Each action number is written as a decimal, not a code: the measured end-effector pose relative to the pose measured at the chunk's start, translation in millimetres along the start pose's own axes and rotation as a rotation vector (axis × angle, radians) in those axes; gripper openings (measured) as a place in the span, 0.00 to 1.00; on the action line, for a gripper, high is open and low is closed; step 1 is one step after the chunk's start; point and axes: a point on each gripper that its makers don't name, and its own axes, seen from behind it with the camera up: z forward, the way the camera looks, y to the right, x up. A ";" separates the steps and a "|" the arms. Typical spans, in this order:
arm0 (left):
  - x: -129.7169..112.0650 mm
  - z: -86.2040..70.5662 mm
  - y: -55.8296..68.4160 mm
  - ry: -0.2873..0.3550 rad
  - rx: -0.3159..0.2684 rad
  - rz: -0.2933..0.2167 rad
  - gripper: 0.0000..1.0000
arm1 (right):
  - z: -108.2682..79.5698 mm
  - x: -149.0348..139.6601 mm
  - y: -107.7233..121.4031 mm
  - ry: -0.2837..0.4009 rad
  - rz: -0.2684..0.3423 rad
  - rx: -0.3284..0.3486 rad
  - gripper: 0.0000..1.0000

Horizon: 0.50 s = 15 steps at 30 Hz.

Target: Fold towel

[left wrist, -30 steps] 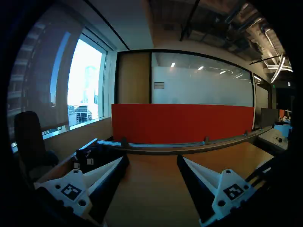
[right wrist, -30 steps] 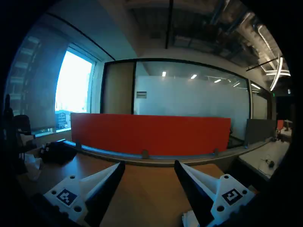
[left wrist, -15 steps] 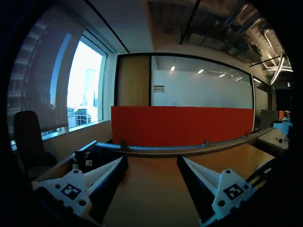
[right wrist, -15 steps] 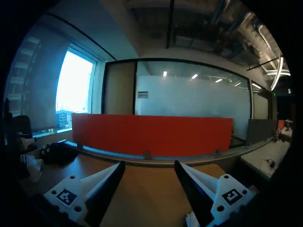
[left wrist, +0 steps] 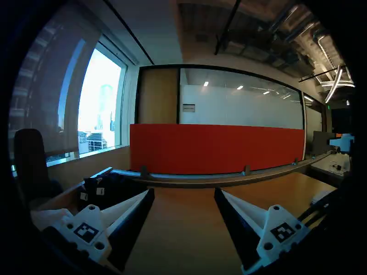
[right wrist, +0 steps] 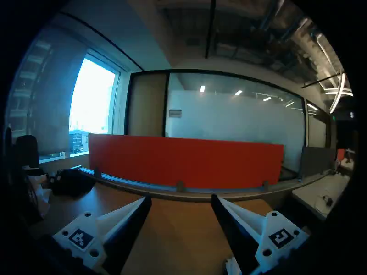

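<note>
Wood desk point(left wrist: 183, 229); blk bag point(left wrist: 108, 191) on left.

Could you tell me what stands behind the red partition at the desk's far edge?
Behind the red partition rise a frosted glass wall and a wooden panel. The partition covers their lower parts and anything lower down.

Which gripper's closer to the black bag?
Left. The black bag lies just past a finger of the left gripper; from the right gripper it is farther off, leftward.
</note>
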 end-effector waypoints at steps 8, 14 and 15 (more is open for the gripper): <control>-24.1 0.9 -3.5 0.017 0.001 0.034 0.97 | -4.6 -5.2 1.5 -0.017 0.001 -0.020 1.00; -43.4 -2.5 -10.0 0.025 0.005 0.019 0.97 | -3.7 -9.2 -2.5 -0.012 0.016 -0.030 1.00; -46.4 -3.0 -12.4 0.028 0.007 0.019 0.97 | -3.3 -11.1 -3.6 -0.010 0.017 -0.031 1.00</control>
